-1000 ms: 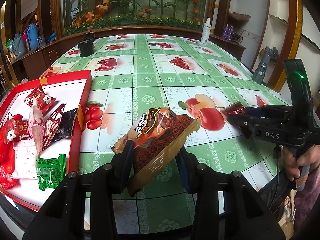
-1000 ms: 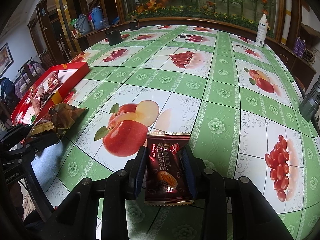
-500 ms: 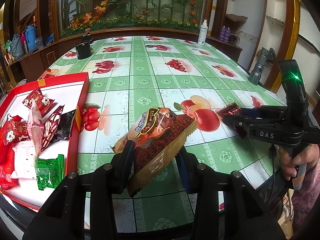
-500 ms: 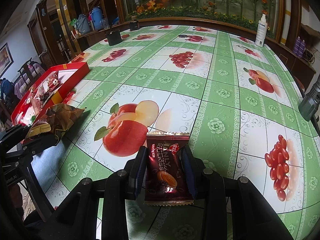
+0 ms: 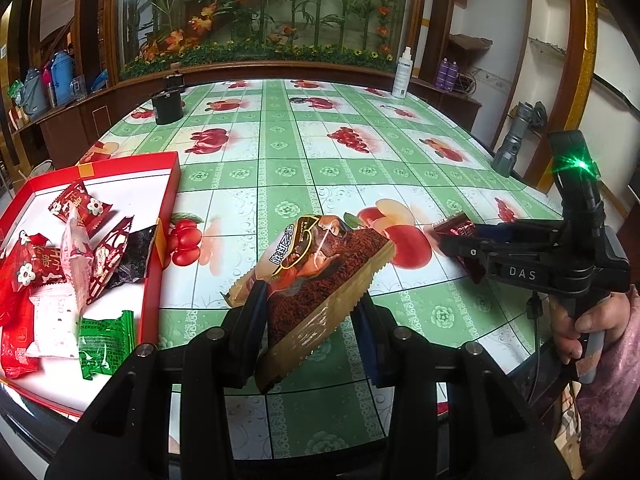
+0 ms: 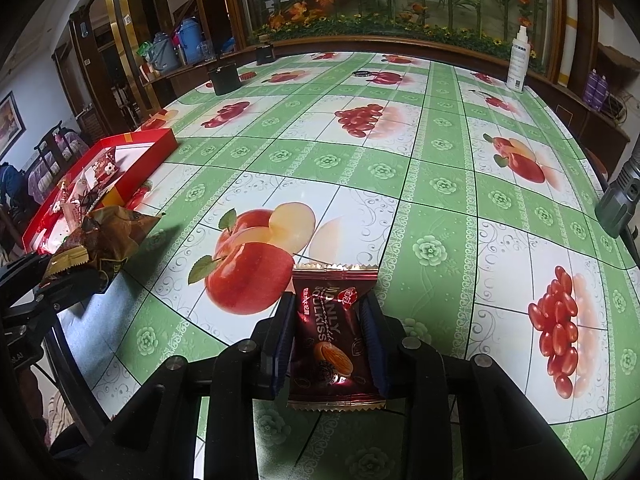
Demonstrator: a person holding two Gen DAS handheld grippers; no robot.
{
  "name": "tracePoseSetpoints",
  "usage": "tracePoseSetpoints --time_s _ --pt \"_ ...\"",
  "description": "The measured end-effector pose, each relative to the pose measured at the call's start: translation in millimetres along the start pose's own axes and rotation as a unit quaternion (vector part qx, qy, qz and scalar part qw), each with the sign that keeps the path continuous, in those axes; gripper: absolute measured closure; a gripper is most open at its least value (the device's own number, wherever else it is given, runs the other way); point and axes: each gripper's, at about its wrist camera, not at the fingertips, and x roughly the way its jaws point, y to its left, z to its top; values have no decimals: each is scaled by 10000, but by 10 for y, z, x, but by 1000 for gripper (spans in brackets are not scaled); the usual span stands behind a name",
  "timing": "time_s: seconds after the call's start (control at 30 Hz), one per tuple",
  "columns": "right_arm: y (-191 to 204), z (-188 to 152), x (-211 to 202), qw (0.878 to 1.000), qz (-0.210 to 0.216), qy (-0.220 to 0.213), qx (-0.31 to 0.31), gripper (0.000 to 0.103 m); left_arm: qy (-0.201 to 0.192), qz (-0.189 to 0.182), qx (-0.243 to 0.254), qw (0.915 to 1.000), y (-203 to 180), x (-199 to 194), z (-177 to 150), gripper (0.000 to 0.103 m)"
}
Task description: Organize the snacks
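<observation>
My left gripper [image 5: 310, 296] is shut on a brown and gold snack packet [image 5: 320, 272], held tilted above the green fruit-print table. My right gripper [image 6: 329, 304] has a dark red snack packet [image 6: 332, 336] between its pads. Its jaws are closing and pinch the packet at its waist, low over the table. In the left wrist view the right gripper [image 5: 452, 242] shows at the right with the red packet [image 5: 456, 226] sticking out. A red tray [image 5: 160, 240] at the left holds several wrapped snacks, among them a green packet [image 5: 106, 344].
A black box [image 5: 168, 106] and a white spray bottle [image 5: 402, 74] stand at the table's far side. A grey torch [image 5: 514, 144] stands by the right edge. A person's hand [image 5: 576, 328] holds the right gripper's handle. The table's near edge runs just below both grippers.
The right jaws have drawn slightly closer on the dark red packet. The left gripper keeps the brown packet and has barely shifted.
</observation>
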Motion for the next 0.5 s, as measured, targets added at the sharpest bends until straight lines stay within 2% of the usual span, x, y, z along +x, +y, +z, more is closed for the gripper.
tracePoseSetpoints --time_s 0.5 --pt "-10 -10 0 10000 35 -13 45 70 -53 30 -127 9999 109 -54 -13 64"
